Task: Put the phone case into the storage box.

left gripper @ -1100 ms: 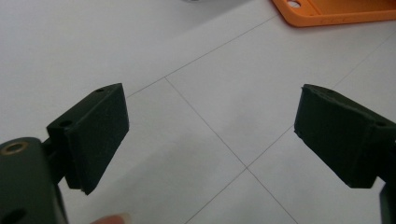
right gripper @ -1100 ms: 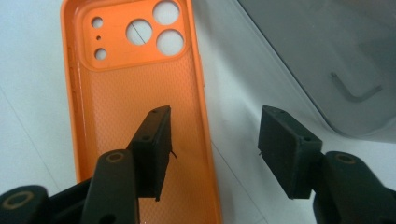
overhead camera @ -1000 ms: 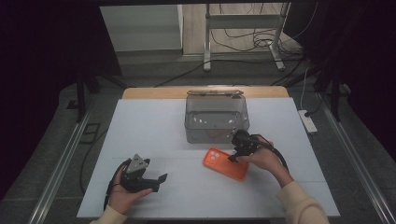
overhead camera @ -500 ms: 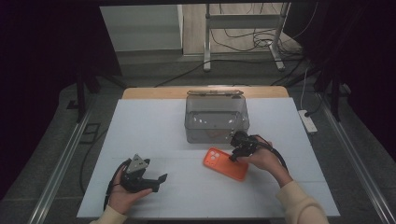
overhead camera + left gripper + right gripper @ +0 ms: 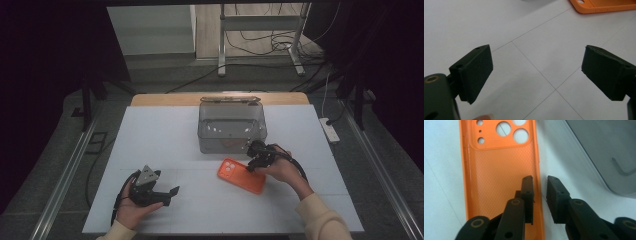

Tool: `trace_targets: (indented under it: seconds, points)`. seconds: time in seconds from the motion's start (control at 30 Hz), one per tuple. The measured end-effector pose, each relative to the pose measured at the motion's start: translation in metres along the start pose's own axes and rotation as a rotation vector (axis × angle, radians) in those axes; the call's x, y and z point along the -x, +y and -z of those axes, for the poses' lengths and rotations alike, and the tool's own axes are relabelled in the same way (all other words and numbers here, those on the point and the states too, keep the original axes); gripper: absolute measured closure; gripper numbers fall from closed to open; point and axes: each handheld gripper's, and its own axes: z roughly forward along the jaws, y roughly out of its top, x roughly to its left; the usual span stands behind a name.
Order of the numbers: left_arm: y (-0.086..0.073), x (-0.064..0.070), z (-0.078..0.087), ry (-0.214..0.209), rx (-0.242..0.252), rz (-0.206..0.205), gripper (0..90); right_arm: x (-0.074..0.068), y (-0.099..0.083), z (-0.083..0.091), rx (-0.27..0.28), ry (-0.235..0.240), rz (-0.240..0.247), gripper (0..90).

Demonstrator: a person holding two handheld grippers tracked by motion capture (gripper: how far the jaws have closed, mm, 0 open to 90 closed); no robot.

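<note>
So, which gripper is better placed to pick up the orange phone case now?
The right gripper. Its jaws straddle the long edge of the orange phone case, one inside the shell, one outside, a small gap left. The left gripper rests open on the white table, well away from the case.

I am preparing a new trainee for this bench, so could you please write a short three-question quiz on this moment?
1. True or false: the right tongs straddle one side wall of the orange phone case, one jaw inside it and one outside.
2. Which tongs are spread wide over bare table? A) the left tongs B) the right tongs C) both
3. Fill in: beyond the phone case stands a clear ____.

Key
1. True; the jaws are close together but a gap still shows around the wall.
2. A; their jaws stand far apart above the white table with nothing between them.
3. Box; the case lies just in front of it, apart from it.
</note>
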Motion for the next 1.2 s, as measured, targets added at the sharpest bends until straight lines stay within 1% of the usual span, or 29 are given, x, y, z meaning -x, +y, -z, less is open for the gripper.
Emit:
trace_targets:
  seconds: [0.13, 0.27, 0.43, 0.53, 0.67, 0.8, 0.83, 1.03, 1.07, 1.1, 1.2]
  points:
    - [-0.0001, 0.0004, 0.0001, 0.0, 0.0, -0.001, 10.4, -0.0008, 0.0005, -0.0002, -0.004, 0.011, 0.012, 78.6]
    - [-0.0002, 0.0004, 0.0001, 0.0, 0.0, -0.001, 10.4, -0.0013, 0.001, -0.0001, -0.006, 0.006, 0.017, 80.7]
    - [-0.0003, 0.0003, 0.0002, -0.001, 0.0, -0.001, 10.4, -0.0013, 0.0009, 0.0, -0.011, 0.005, 0.012, 82.4]
    - [-0.0003, 0.0003, 0.0003, -0.001, 0.0, -0.001, 10.4, -0.0013, 0.0011, -0.0003, -0.01, 0.006, 0.016, 82.4]
    - [-0.0003, 0.0003, 0.0005, -0.001, 0.001, -0.001, 10.4, -0.0021, 0.0015, 0.0001, -0.017, -0.009, 0.023, 81.7]
    - [-0.0003, 0.0005, 0.0003, -0.002, -0.001, -0.003, 10.3, -0.002, 0.0011, 0.0001, -0.015, -0.008, 0.011, 80.4]
    - [-0.0002, 0.0006, 0.0002, -0.002, -0.001, -0.003, 10.3, -0.0016, 0.0011, 0.0, -0.014, 0.001, 0.008, 80.3]
    - [-0.0001, 0.0007, 0.0, -0.002, -0.002, -0.003, 10.4, -0.0003, 0.0017, -0.0001, -0.022, -0.006, 0.006, 80.0]
    - [-0.0001, 0.0008, -0.0001, -0.001, -0.002, -0.004, 10.3, 0.0002, 0.0019, -0.0006, -0.019, 0.004, 0.001, 79.9]
    - [-0.0001, 0.001, -0.0002, -0.001, -0.002, -0.004, 10.3, -0.0004, 0.0025, -0.0002, -0.03, -0.004, -0.003, 79.6]
    - [0.0, 0.0011, -0.0003, -0.001, -0.003, -0.004, 10.3, -0.0013, 0.0044, -0.0005, -0.04, -0.008, -0.002, 80.0]
